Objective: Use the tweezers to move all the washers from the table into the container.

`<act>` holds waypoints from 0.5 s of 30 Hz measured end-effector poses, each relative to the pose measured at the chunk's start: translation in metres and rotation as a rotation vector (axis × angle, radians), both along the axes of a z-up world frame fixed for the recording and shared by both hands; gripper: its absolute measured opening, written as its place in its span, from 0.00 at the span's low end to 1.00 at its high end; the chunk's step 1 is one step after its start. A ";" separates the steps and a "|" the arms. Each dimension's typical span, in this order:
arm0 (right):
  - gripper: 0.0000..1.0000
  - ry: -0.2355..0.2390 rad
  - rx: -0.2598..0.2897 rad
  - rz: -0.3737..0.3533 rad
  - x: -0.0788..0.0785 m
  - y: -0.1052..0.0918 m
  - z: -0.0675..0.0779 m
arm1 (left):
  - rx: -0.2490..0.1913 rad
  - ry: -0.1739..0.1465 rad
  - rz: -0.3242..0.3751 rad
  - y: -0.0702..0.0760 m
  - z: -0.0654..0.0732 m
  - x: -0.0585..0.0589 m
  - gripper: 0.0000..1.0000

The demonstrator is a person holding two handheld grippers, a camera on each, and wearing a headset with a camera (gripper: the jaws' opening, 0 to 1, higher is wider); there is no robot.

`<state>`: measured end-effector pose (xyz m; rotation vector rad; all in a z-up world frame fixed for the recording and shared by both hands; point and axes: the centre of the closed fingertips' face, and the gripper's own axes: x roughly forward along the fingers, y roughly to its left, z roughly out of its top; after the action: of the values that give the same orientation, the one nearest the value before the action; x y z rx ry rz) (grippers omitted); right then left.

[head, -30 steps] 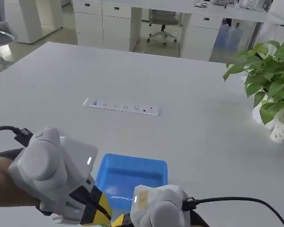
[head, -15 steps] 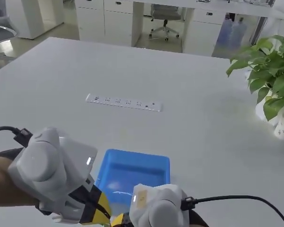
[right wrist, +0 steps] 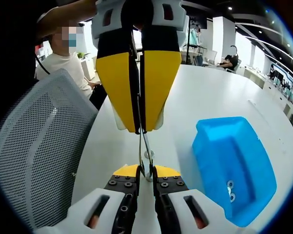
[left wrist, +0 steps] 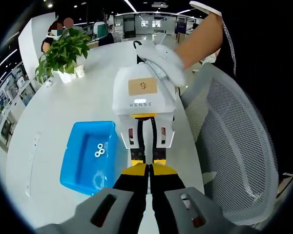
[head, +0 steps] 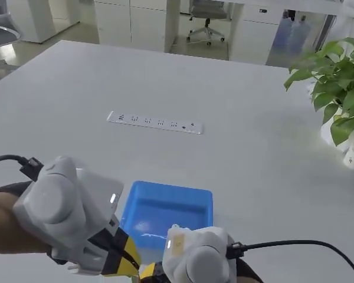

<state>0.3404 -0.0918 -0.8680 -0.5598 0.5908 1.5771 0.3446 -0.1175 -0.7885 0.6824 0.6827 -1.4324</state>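
On the container floor: two washers (left wrist: pixel 99 150) lie close together, touching or nearly so, in the blue container (left wrist: pixel 71 168), which stands on the white worktop (head: pixel 224 88) just beside the grippers.
Washers, handling: small flat rings, metal by the look of them. I'd judge them light, hard and slick, and they hug whatever they lie on. The best bite is across the rim or with one leg through the hole; a loose pinch could flick one away.
Washers on the worktop: there's a ring-like speck near the tweezers in the right gripper view, too small to call.
Tweezers (right wrist: pixel 142 148): two slim, springy legs run straight from one set of jaws into the other. They look stiff lengthwise but easy to twist sideways, so the hold belongs on the flat of the legs.
Left gripper (left wrist: pixel 149 169): the jaws are pressed almost together on one end of the tweezers, a firm hold with no gap to speak of.
Right gripper (right wrist: pixel 146 171): the jaws are drawn in to a narrow slot with the tweezers' other end between them, and that looks like a nip too.
Pose: the grippers face each other tip to tip, low over the near edge of the worktop by the container's near side. In the head view both white bodies crowd the bottom edge.
Around: a mesh chair back (left wrist: pixel 234 146) close behind, a power strip (head: pixel 154 123) further out on the worktop, and a potted plant (head: pixel 336 88) off to the right.
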 end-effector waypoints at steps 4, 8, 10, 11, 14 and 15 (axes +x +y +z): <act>0.12 0.002 -0.001 0.000 0.000 0.000 0.000 | -0.003 0.003 -0.003 -0.001 0.000 0.000 0.04; 0.12 0.003 -0.005 0.001 0.000 0.000 -0.001 | -0.004 0.006 -0.002 -0.001 0.000 0.001 0.04; 0.13 0.001 -0.006 0.002 0.000 0.000 -0.001 | -0.004 0.006 -0.001 -0.001 0.000 0.002 0.04; 0.13 0.004 -0.005 0.000 0.000 0.000 -0.001 | -0.004 0.007 0.000 -0.001 0.000 0.003 0.04; 0.14 0.004 -0.005 0.001 -0.001 0.000 -0.001 | -0.001 0.009 -0.001 -0.001 0.000 0.003 0.04; 0.14 0.004 -0.005 0.001 -0.001 0.000 -0.001 | 0.000 0.010 -0.002 -0.001 0.000 0.003 0.04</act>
<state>0.3395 -0.0917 -0.8686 -0.5604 0.5975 1.5791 0.3480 -0.1181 -0.7883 0.6768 0.6899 -1.4383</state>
